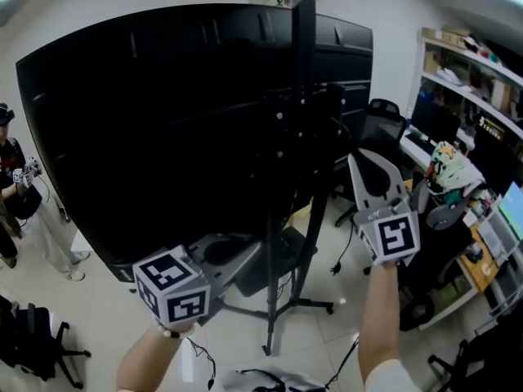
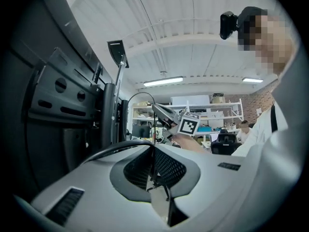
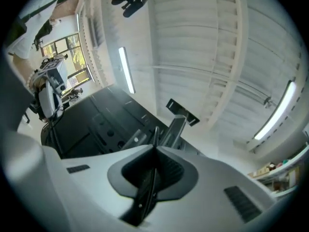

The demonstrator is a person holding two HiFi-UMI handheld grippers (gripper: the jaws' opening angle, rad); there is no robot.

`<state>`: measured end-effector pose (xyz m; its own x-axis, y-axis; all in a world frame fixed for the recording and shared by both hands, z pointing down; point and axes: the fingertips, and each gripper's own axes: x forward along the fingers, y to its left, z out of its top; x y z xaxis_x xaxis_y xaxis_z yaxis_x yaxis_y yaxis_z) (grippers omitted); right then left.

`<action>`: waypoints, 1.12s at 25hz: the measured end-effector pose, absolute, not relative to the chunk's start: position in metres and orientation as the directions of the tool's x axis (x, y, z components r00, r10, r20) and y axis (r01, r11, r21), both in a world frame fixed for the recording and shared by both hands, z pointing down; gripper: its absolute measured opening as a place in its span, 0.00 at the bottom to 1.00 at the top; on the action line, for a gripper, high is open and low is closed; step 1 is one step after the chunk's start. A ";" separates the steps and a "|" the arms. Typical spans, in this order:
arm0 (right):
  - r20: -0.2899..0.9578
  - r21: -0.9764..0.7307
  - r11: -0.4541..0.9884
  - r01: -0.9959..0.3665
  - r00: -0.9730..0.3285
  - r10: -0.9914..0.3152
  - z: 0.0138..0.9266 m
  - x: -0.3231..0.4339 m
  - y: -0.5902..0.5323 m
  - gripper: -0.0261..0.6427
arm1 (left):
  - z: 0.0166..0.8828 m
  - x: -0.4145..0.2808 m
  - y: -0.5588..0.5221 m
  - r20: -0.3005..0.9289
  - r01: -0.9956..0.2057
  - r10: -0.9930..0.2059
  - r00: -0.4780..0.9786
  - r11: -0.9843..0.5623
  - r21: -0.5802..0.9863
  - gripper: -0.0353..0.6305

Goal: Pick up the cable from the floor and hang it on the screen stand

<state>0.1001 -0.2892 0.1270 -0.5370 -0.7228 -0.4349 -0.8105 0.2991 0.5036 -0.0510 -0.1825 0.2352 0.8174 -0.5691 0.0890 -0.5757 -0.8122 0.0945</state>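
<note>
Cable (image 2: 117,146): black, thin; I had it pinched in left gripper (image 2: 154,149) and right gripper (image 3: 155,147).
Stand (image 1: 303,129): black, upright, tripod-footed.

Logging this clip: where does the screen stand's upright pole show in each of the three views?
Head view: the pole drops from top centre, in front of the screen.
Left gripper view: the pole stands upright, left of centre, beyond the jaws.
Right gripper view: the pole is at centre, tilted, just above the jaws.
Shared landmark: the black back of the screen, beside the pole in every view.
</note>
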 end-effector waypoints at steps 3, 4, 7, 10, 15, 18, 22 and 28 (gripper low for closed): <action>-0.475 0.505 0.319 -0.802 -0.567 -0.673 0.101 0.074 -0.288 0.07 | 0.237 -0.067 -0.176 0.086 -0.572 -0.566 0.820 -0.814 0.104 0.08; -0.482 0.506 0.324 -0.800 -0.573 -0.662 0.094 0.066 -0.289 0.07 | 0.237 -0.072 -0.175 0.088 -0.573 -0.567 0.819 -0.813 0.102 0.08; -0.502 0.500 0.357 -0.789 -0.600 -0.622 0.079 0.036 -0.291 0.07 | 0.241 -0.086 -0.178 0.117 -0.574 -0.563 0.818 -0.814 0.095 0.08; -0.493 0.518 0.371 -0.771 -0.623 -0.607 0.069 0.003 -0.300 0.07 | 0.251 -0.096 -0.186 0.191 -0.574 -0.552 0.812 -0.814 0.092 0.08; -0.457 0.458 0.378 -0.804 -0.578 -0.676 0.057 -0.013 -0.346 0.07 | 0.249 -0.107 -0.218 0.268 -0.644 -0.619 0.739 -0.765 0.011 0.08; -0.417 0.382 0.377 -0.844 -0.521 -0.745 0.053 -0.001 -0.380 0.07 | 0.242 -0.102 -0.234 0.275 -0.655 -0.627 0.729 -0.755 0.013 0.08; -0.229 0.298 0.370 -0.880 -0.443 -0.867 0.068 0.025 -0.432 0.07 | 0.233 -0.088 -0.238 0.284 -0.633 -0.599 0.749 -0.773 0.040 0.08; 0.140 0.339 0.464 -0.818 -0.444 -0.885 0.153 0.016 -0.460 0.07 | 0.213 -0.078 -0.235 0.255 -0.578 -0.546 0.798 -0.813 0.069 0.08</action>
<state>0.0159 -0.4599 0.1526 -0.4440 -0.8850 0.1404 -0.8184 0.4643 0.3387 -0.0776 -0.2355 0.2128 0.7982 -0.5457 0.2551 -0.5780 -0.8131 0.0695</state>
